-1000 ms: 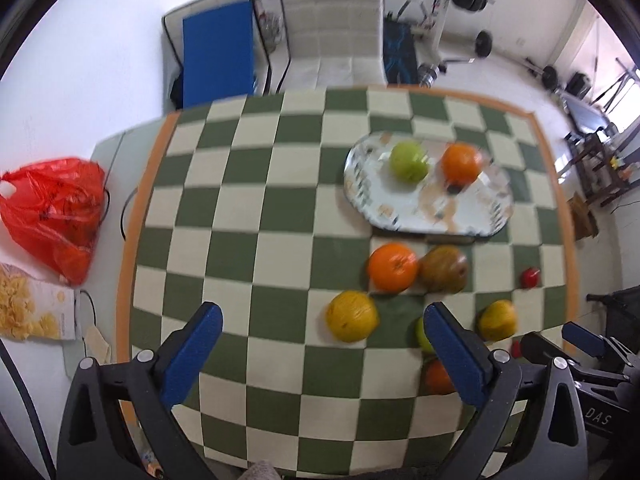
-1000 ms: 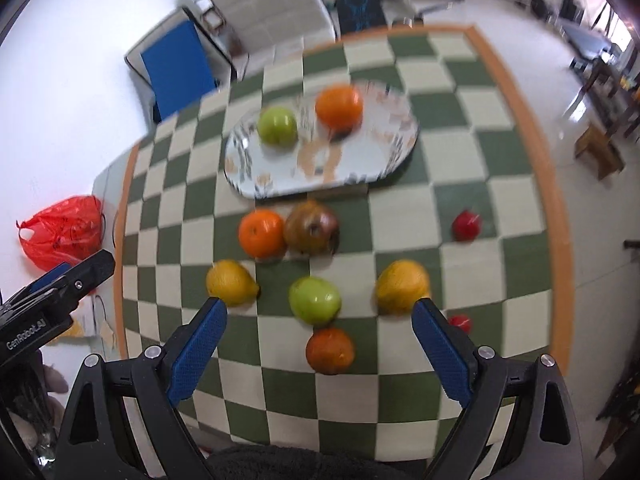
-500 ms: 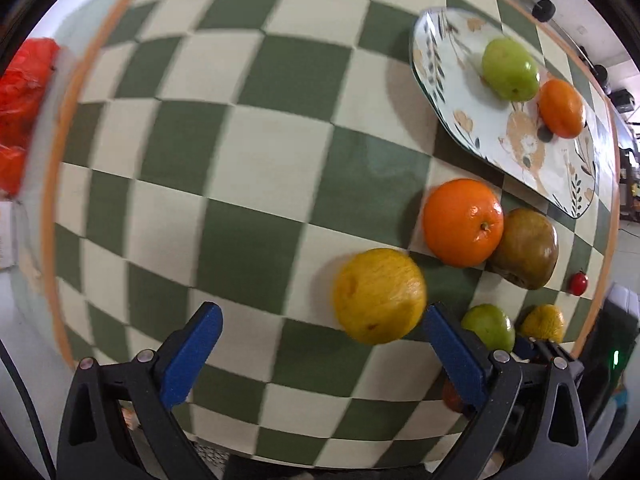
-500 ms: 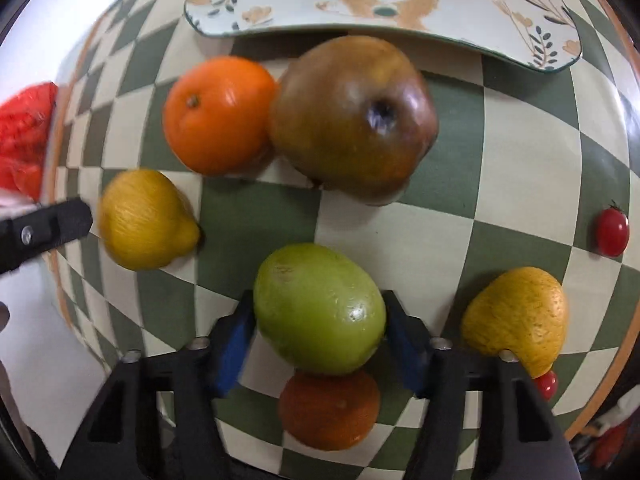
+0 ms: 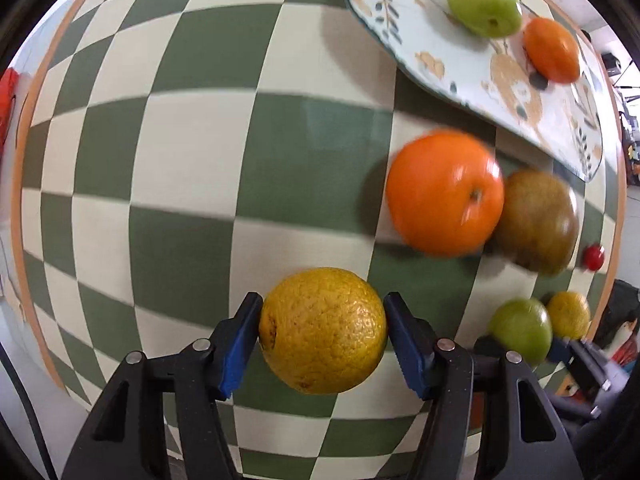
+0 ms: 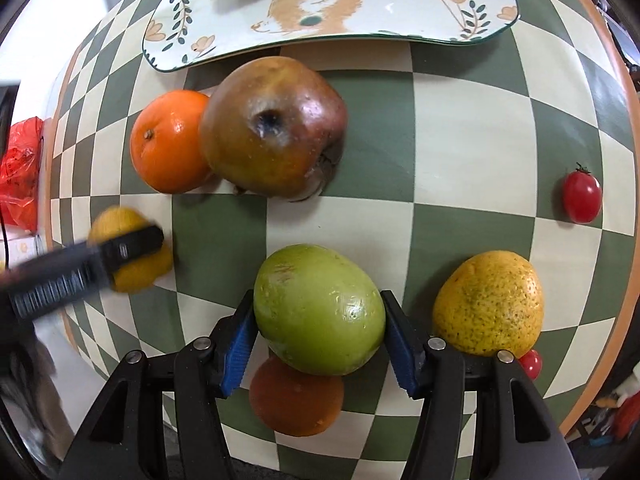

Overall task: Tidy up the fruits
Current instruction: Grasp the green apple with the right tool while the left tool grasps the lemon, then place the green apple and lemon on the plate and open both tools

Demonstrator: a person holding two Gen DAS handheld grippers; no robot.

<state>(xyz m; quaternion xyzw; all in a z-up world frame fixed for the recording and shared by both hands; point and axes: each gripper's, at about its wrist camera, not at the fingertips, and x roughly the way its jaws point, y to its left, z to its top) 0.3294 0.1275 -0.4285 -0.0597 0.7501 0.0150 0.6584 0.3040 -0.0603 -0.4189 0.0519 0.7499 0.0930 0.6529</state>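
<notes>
Both grabs look seated: the left gripper [image 5: 323,330] has its blue pads pressed on either side of the dimpled yellow citrus [image 5: 322,330], and the right gripper [image 6: 319,312] is clamped on the smooth green oval fruit [image 6: 319,309], which sits over a dark orange fruit [image 6: 296,398]. The floral oval ceramic plate [image 6: 400,16] is at the far side of the checkered green-and-cream table [image 6: 440,120], already carrying a green fruit and an orange one. I'd lift straight up first – the bright orange [image 5: 444,194] and the brownish-red apple [image 6: 272,128] sit between here and the plate – then carry over and set down on a bare patch gently, since round fruit will probably roll.
</notes>
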